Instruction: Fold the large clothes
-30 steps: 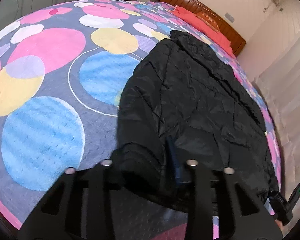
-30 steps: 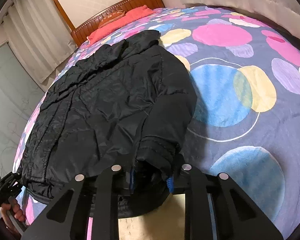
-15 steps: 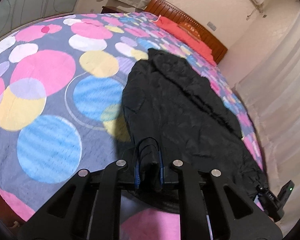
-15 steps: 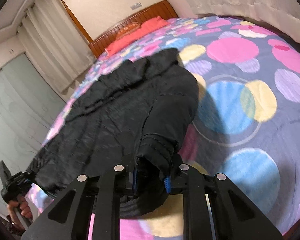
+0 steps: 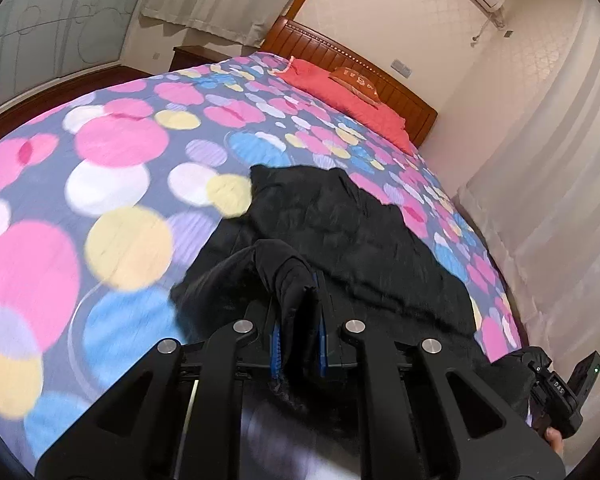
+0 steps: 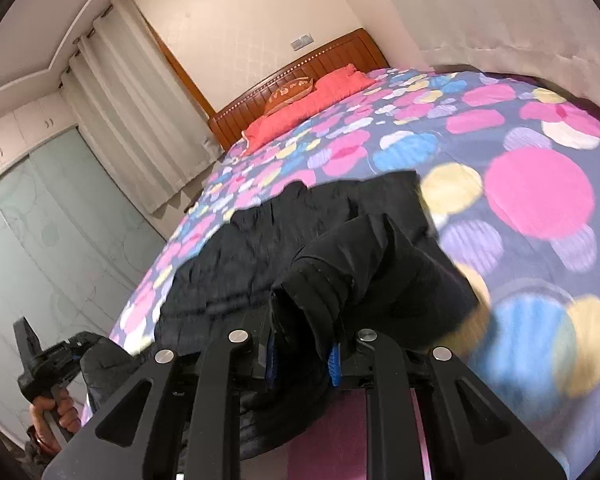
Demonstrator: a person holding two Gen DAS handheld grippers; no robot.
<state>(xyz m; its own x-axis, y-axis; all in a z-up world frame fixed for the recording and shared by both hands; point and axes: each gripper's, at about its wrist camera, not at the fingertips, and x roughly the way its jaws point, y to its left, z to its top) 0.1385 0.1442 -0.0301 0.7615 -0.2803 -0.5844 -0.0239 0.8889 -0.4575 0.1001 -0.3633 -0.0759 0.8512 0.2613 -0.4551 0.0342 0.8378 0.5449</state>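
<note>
We are holding the jacket at its near hem with both grippers, one at each corner. The left gripper is clamped tight on a bunched fold of black fabric, with the blue pads pressing it from both sides. The right gripper is likewise closed on a thicker, stitched roll of the hem at the other corner. Each gripper is also showing at the edge of the other's view, with a hand on its handle.

The rest of the jacket is lying spread on the bed, collar end pointing toward the headboard and the red pillow. The held hem is hanging above the bedspread while the upper body is resting flat.

We are judging the jacket to be a padded, quilted garment: soft, bulky, fairly light, with a smooth shell that is likely to slip. It is sagging between the two grip points, so we are expecting the middle of the hem to drag. Gripping the stitched hem band is the sound choice, since the doubled seam is giving the pads something thick to bite. A grip on the single shell layer is likely to slide out. We are judging that carrying both corners level toward the collar is what the fold is calling for.
</note>
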